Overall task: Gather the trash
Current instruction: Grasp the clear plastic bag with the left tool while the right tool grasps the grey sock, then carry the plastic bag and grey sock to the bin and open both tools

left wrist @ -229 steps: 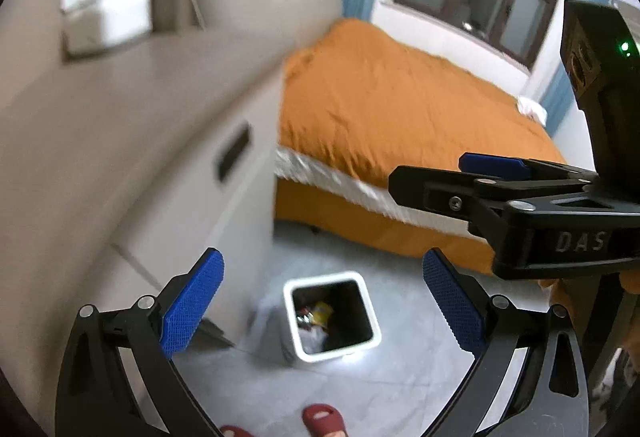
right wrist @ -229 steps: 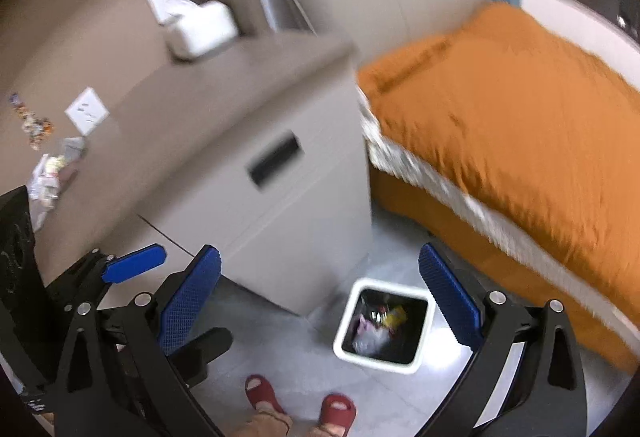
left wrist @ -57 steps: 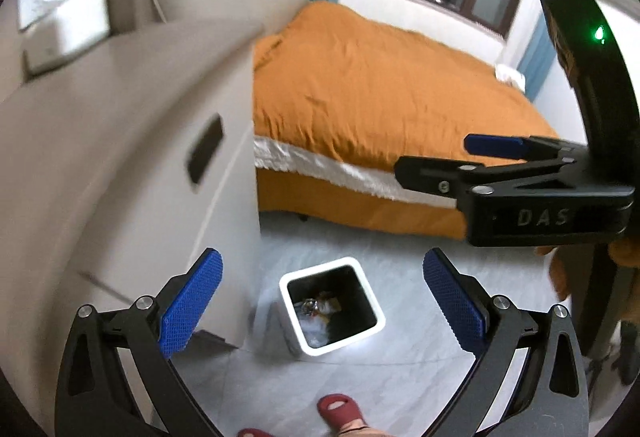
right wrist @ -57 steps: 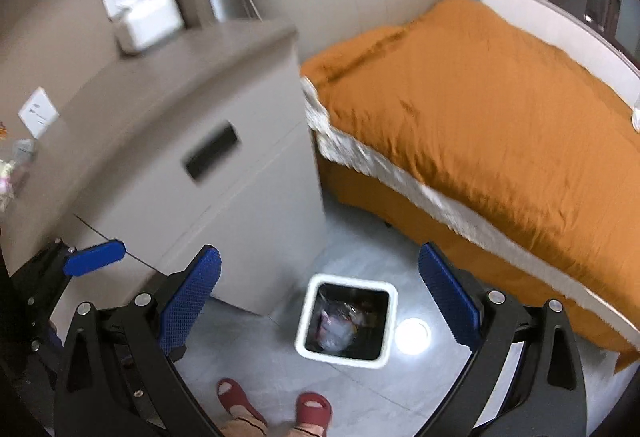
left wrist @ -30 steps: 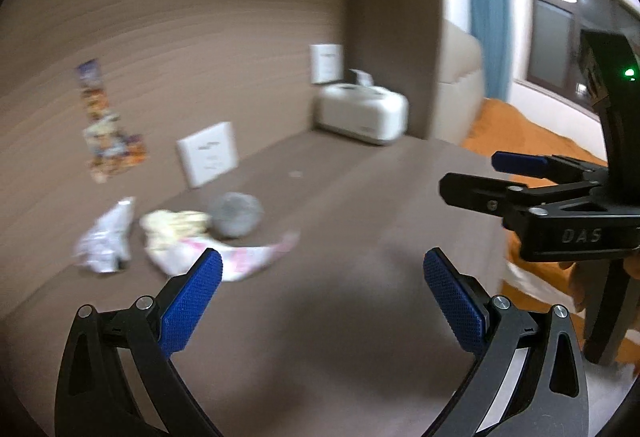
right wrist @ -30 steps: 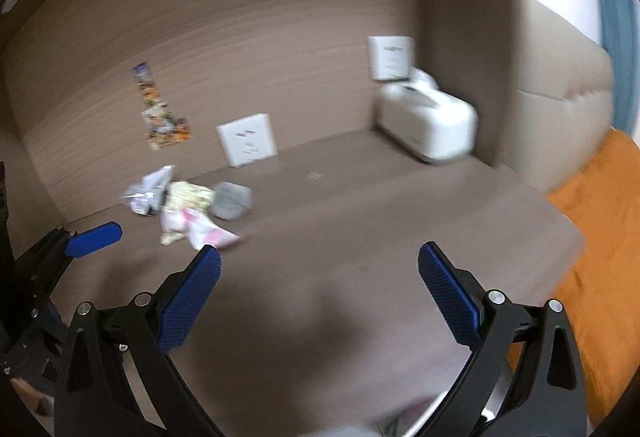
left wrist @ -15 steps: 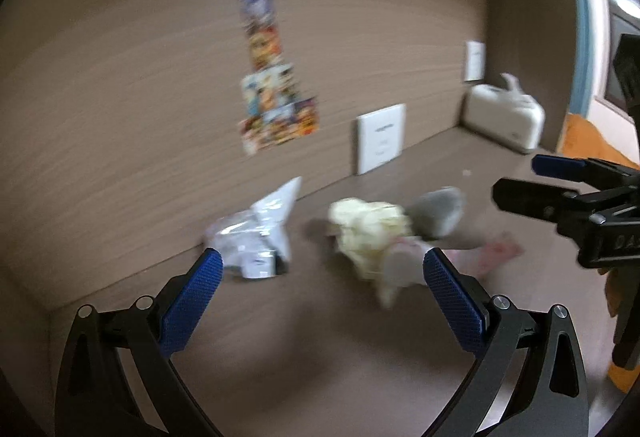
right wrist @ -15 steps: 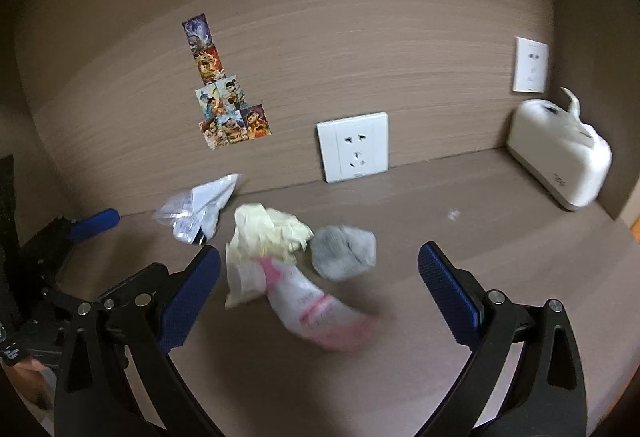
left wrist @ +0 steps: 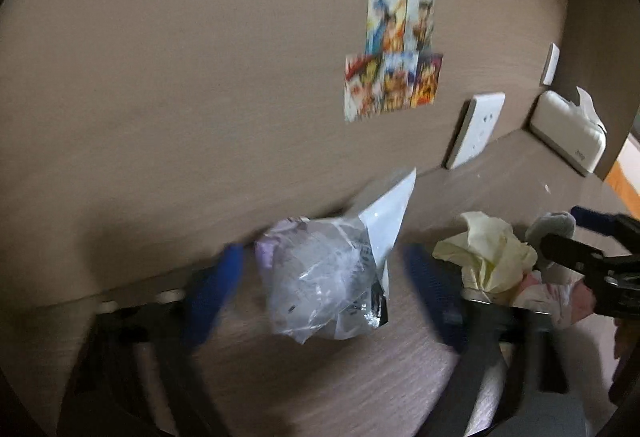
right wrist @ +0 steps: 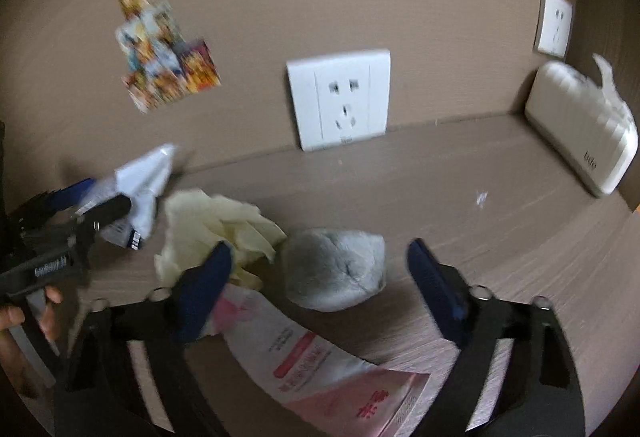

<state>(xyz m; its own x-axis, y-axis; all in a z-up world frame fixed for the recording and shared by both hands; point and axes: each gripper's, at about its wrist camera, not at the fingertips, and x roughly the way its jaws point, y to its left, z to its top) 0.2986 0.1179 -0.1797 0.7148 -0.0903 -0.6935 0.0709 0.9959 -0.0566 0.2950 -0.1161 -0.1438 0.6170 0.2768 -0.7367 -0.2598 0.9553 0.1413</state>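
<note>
Two jaws closing: clear wrapper (left wrist: 320, 277) between left (untouched), grey wad (right wrist: 334, 269) between right.

Both wrist views look steeply down, close, sharing the trash pile (left wrist: 492, 257).

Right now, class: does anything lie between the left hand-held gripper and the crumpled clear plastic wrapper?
Nothing visible does. The crumpled clear plastic wrapper already sits between the closing pads of the left hand-held gripper, not yet pinched.
</note>
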